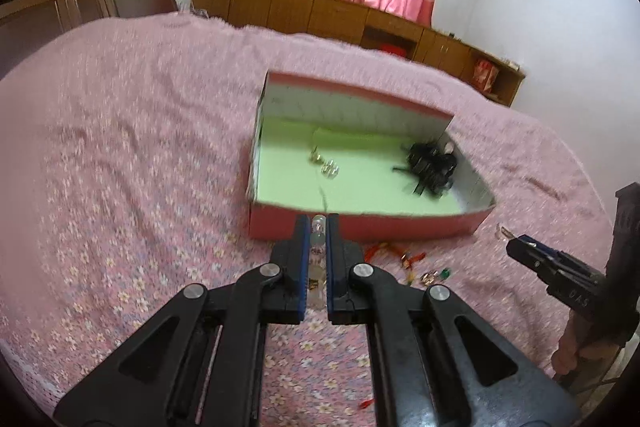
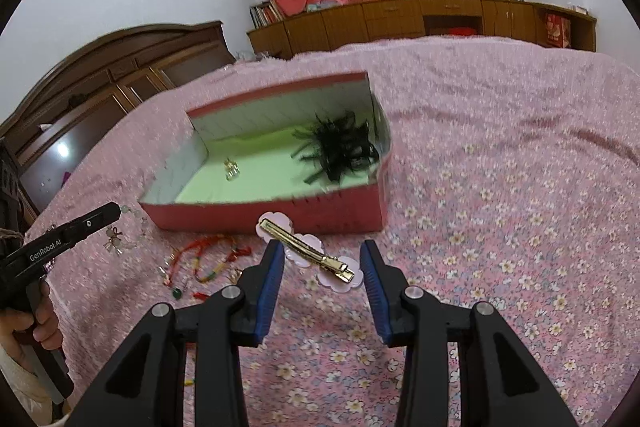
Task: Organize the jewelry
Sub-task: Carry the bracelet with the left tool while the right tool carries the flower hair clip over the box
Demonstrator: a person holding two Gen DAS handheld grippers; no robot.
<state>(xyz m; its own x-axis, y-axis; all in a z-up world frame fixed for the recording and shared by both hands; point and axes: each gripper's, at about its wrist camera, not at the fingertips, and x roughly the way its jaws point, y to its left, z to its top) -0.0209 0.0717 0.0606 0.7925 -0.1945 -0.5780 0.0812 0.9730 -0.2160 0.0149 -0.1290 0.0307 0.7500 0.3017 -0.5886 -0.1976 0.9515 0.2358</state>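
A red open box (image 1: 360, 229) with a green floor sits on the pink bedspread; it also shows in the right wrist view (image 2: 280, 215). Inside lie a black feathery hairpiece (image 1: 430, 163) (image 2: 340, 147) and small clear earrings (image 1: 326, 165) (image 2: 232, 169). My left gripper (image 1: 319, 227) is shut on a pale bead bracelet (image 1: 318, 239), just before the box's near wall. My right gripper (image 2: 322, 255) is open, straddling a gold hair clip on a pink flower backing (image 2: 308, 247). A red cord necklace (image 2: 208, 259) lies left of it.
Small loose pieces (image 1: 424, 273) lie on the bedspread in front of the box. A wooden headboard (image 2: 112, 83) and low cabinets (image 2: 420, 15) border the bed. The left gripper shows in the right wrist view (image 2: 116, 211), the right gripper in the left one (image 1: 516, 247).
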